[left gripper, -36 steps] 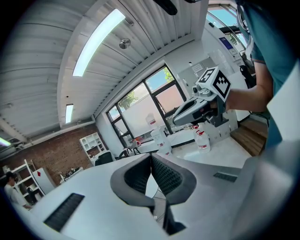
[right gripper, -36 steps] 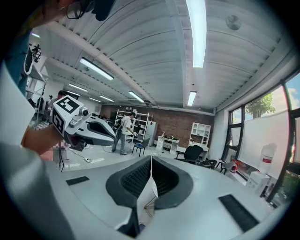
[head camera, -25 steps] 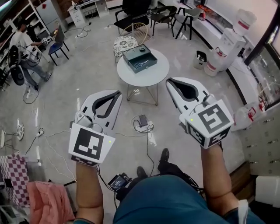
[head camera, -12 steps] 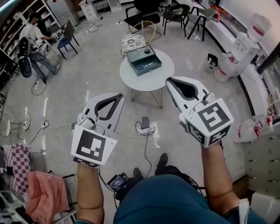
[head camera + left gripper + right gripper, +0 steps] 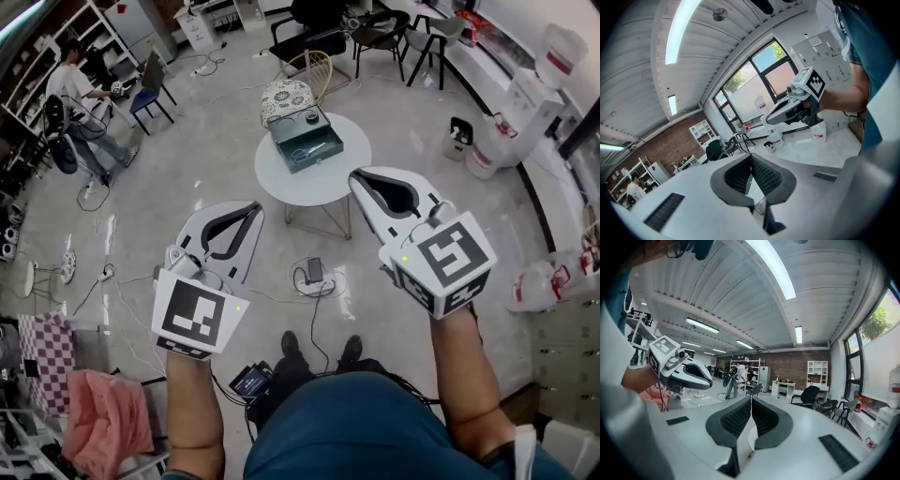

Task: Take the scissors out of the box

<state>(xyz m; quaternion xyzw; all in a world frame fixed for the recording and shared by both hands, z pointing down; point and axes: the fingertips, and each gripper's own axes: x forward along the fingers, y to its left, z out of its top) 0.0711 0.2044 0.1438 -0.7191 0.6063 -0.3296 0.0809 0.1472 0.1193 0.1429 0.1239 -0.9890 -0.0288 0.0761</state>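
Note:
A dark teal open box [image 5: 307, 142] sits on a small round white table [image 5: 328, 183] ahead of me on the floor. Scissors [image 5: 314, 150] lie inside it. My left gripper [image 5: 254, 206] is held out short of the table and to its left, jaws shut and empty. My right gripper [image 5: 358, 177] hangs by the table's right edge, also shut with nothing in it. In the left gripper view the closed pads [image 5: 761, 173] hide most of the table [image 5: 756, 193], and the right gripper [image 5: 787, 105] shows beyond. The right gripper view shows the left gripper [image 5: 686, 371] at its left.
A power strip [image 5: 309, 272] and cables lie on the floor between me and the table. Behind the table stand a wicker chair with a patterned cushion [image 5: 286, 94] and black chairs. Water bottles [image 5: 492, 141] line the right. A person [image 5: 80, 94] stands far left by shelves.
I have walked forward with both grippers carried along, still shut. The table and box now sit a little closer to the gripper tips.

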